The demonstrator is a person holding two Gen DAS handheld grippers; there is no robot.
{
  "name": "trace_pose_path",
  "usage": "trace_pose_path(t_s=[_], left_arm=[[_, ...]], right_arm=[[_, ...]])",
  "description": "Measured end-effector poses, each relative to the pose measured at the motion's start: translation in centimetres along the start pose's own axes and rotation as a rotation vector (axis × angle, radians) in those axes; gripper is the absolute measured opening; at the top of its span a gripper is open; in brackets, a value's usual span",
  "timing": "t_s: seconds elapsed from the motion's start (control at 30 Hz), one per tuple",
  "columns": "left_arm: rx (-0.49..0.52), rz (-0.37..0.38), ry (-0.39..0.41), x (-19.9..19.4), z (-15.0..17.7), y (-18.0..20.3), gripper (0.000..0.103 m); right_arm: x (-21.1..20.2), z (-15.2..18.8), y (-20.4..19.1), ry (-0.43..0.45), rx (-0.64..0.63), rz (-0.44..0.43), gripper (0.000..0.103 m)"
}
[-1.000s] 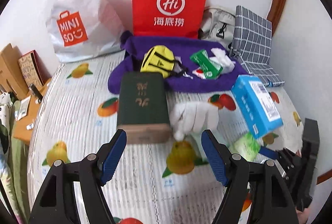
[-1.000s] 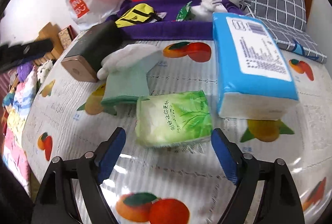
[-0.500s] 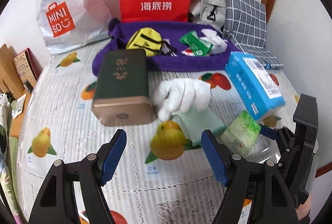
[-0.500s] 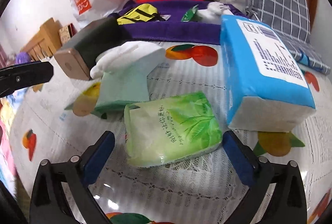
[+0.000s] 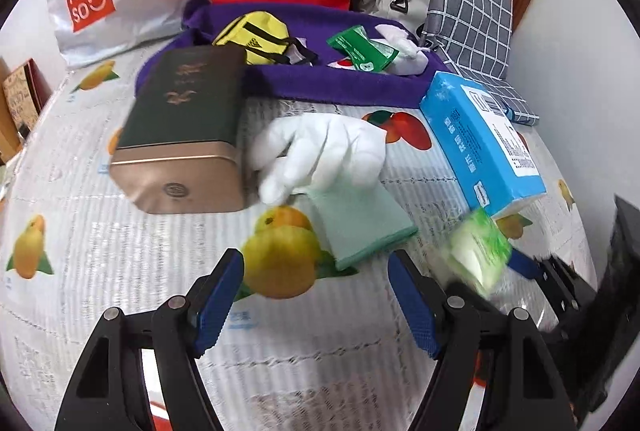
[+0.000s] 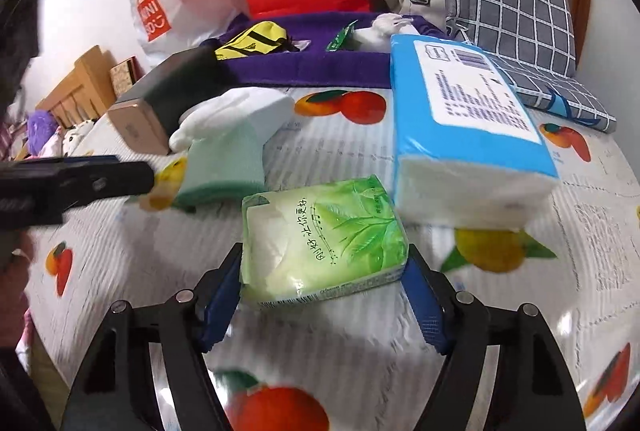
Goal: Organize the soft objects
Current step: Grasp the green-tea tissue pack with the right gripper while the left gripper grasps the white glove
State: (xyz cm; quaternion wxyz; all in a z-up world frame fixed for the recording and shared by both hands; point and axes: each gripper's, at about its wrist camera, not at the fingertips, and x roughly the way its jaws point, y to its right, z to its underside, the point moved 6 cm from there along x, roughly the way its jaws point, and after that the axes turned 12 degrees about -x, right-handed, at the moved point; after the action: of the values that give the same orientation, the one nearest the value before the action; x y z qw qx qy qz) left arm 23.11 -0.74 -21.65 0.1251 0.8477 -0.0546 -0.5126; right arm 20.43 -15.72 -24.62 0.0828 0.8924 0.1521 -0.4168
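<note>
From the left wrist, the left gripper [image 5: 316, 295] hangs with its jaws spread and nothing between them over the fruit-print cloth [image 5: 120, 231] on the desk, just short of the white and mint glove [image 5: 332, 167] that lies touching the dark tin box [image 5: 184, 127], while the green tissue pack [image 5: 480, 247] sits blurred at the right beside the blue tissue pack [image 5: 480, 139]. From the right wrist, the right gripper [image 6: 324, 283] has just been closing its jaws, and both blue pads now press the sides of the green tissue pack [image 6: 324, 239], which lies just in front of the blue tissue pack [image 6: 464, 127], with the purple cloth tray [image 6: 304, 67] farther back.
</note>
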Motion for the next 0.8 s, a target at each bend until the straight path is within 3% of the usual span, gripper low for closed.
trace_pose_path(t_s=[0.37, 0.6, 0.67, 0.8], left_arm=[[-0.055, -0.023, 0.033, 2.8, -2.7, 2.1, 0.073], [0.019, -0.18, 0.053, 6.3, -3.0, 3.4, 0.073], [0.028, -0.182, 0.058, 6.4, -2.9, 3.5, 0.073], [0.043, -0.186, 0.058, 5.9, -2.6, 2.8, 0.043]], right_arm=[[-2.4, 3.8, 4.1, 0.0, 0.019, 0.054, 0.075], [-2.3, 4.1, 4.7, 0.021, 0.014, 0.066, 0.075], [-2.0, 4.0, 4.6, 0.015, 0.001, 0.074, 0.077], [-1.8, 3.9, 4.6, 0.012, 0.001, 0.085, 0.077]])
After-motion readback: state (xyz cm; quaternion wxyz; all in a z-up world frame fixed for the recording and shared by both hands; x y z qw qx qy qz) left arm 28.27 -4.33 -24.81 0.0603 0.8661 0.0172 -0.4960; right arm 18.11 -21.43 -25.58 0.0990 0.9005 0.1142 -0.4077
